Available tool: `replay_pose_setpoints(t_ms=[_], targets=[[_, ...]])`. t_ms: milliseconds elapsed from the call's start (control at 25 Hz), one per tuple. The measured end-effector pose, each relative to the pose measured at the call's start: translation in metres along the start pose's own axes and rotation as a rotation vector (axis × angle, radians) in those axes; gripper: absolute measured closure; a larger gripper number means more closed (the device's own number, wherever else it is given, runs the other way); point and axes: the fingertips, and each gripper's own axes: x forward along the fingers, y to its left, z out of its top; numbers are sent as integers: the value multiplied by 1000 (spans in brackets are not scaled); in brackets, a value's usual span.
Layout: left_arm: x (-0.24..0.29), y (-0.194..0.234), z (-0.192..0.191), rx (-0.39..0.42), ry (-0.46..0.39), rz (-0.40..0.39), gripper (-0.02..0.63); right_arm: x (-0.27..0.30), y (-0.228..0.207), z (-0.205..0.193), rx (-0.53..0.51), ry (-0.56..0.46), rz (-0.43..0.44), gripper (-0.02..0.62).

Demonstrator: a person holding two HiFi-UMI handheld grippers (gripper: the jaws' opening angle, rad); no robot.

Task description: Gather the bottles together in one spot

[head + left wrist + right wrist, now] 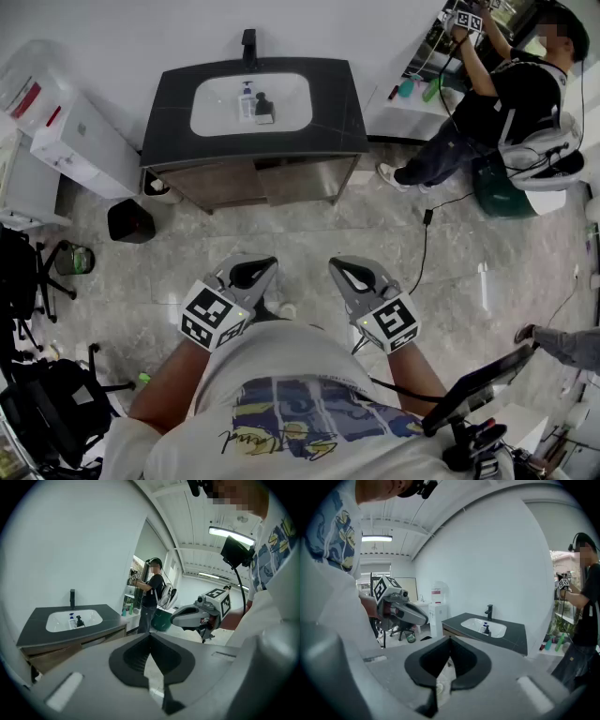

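Note:
Two bottles stand in the white basin of a dark vanity (328, 112): a white bottle (247, 97) with a blue label and a black pump bottle (263, 106) right beside it. The left gripper view has the pair at the far left, white bottle (71, 620) and black bottle (79, 620). They appear small in the right gripper view, the black bottle (486, 629) in front. My left gripper (272, 262) and right gripper (334, 263) hover side by side over the floor, well short of the vanity. Both are shut and hold nothing.
A black bin (130, 221) sits on the floor left of the vanity, with white cabinets (80, 141) behind it. At the right another person (506, 103) works at a white shelf holding a teal bottle (406, 88) and a green bottle (431, 89). A cable (424, 246) crosses the floor.

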Motion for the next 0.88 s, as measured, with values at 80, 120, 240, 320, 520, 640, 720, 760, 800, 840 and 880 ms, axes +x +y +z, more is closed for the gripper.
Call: replay_pose_setpoints(t_ms=[80,120,240,320,520,640,720,760,800,840,880], targets=[[-2,4,1,7,3,8,604,3,0,3,3,1,1,595],[-3,7,2,11,6,13,604,5,-1,5,3,3,1,595],[-5,17,2,12,14,31,604,15,-3,11,-6,8,12,595],[-7,26,3,12,18,42,604,25,-5,12,-1,12,24,595],[-10,55,5,-4,9,60,604,56,-9,22,-9,21,47,595],[-10,80,11,-13,0,60,604,76,-20,27,-7,43,24,594],[-11,98,17,-14,-7,62,604,91,-27,31,-4,57,11,594],[-12,108,20,-15,-9,63,604,99,-30,35,-5,61,7,592],[-12,118,24,-16,-10,64,604,107,-32,40,-6,63,4,580],[-13,128,28,-18,-11,63,604,116,-34,45,-7,67,2,559],[-14,138,33,-21,-16,60,604,125,-37,50,-7,70,1,553]])
